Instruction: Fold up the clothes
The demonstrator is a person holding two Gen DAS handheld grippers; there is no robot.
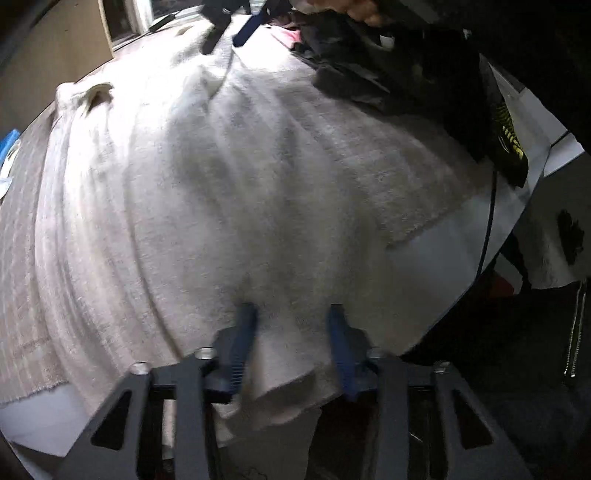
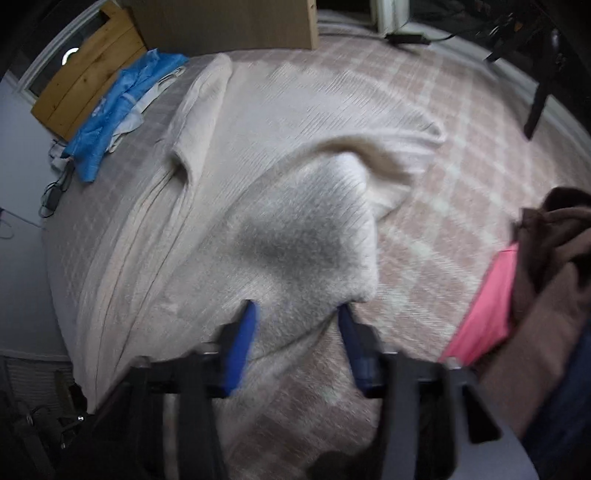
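A cream knit sweater (image 1: 229,177) lies spread over a pink checked bed cover (image 2: 461,192). My left gripper (image 1: 291,314) has its blue fingers apart, with the sweater's near hem bunched between them. My right gripper (image 2: 297,310) also has its fingers apart, astride a raised fold of the sweater (image 2: 295,236). A sleeve (image 2: 201,110) lies stretched toward the far left. In the left wrist view the right gripper (image 1: 229,33) shows at the sweater's far end.
A pile of dark clothes (image 1: 406,66) sits at the right. A pink garment (image 2: 487,306) and a brown one (image 2: 554,258) lie at the right. A blue garment (image 2: 122,103) and a wooden board (image 2: 88,70) are at the far left.
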